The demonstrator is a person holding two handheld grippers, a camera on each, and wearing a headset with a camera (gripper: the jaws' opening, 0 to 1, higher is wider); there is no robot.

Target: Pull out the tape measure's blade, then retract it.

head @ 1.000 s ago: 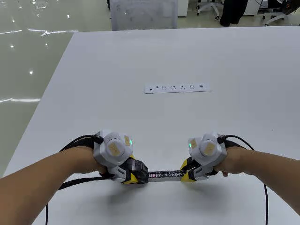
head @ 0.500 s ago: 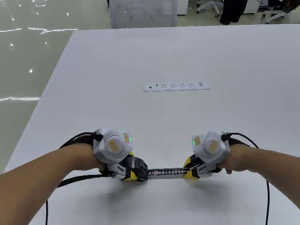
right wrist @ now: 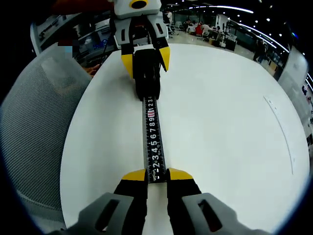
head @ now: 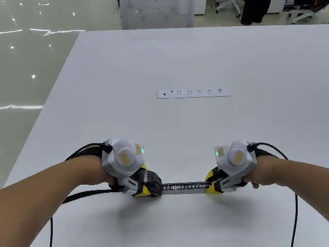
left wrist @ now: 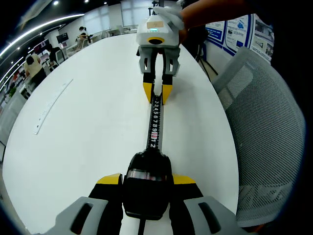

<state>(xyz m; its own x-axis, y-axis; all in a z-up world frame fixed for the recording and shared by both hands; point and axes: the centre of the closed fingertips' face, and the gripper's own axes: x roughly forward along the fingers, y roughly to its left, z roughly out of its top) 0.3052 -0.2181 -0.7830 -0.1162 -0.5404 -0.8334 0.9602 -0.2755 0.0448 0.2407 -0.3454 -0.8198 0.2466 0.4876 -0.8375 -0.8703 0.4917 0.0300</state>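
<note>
A black tape measure case (head: 149,183) (left wrist: 146,183) (right wrist: 146,73) sits low over the white table (head: 180,62), clamped between the yellow-tipped jaws of my left gripper (head: 141,189) (left wrist: 146,179). Its dark numbered blade (head: 185,186) (left wrist: 154,120) (right wrist: 152,142) runs out to the right, just above the tabletop. My right gripper (head: 213,186) (right wrist: 156,175) is shut on the blade's end. The two grippers face each other near the table's front edge, with roughly twelve centimetres of blade showing between them.
A white power strip (head: 193,93) lies flat mid-table, well beyond the grippers. Black cables (head: 82,195) trail from both hands. A grey mesh chair (left wrist: 264,137) (right wrist: 39,122) stands at the table's near side. People sit at desks far off.
My right gripper has moved to the right with the blade's end, so more of the blade shows. The left gripper and the case have stayed put.
</note>
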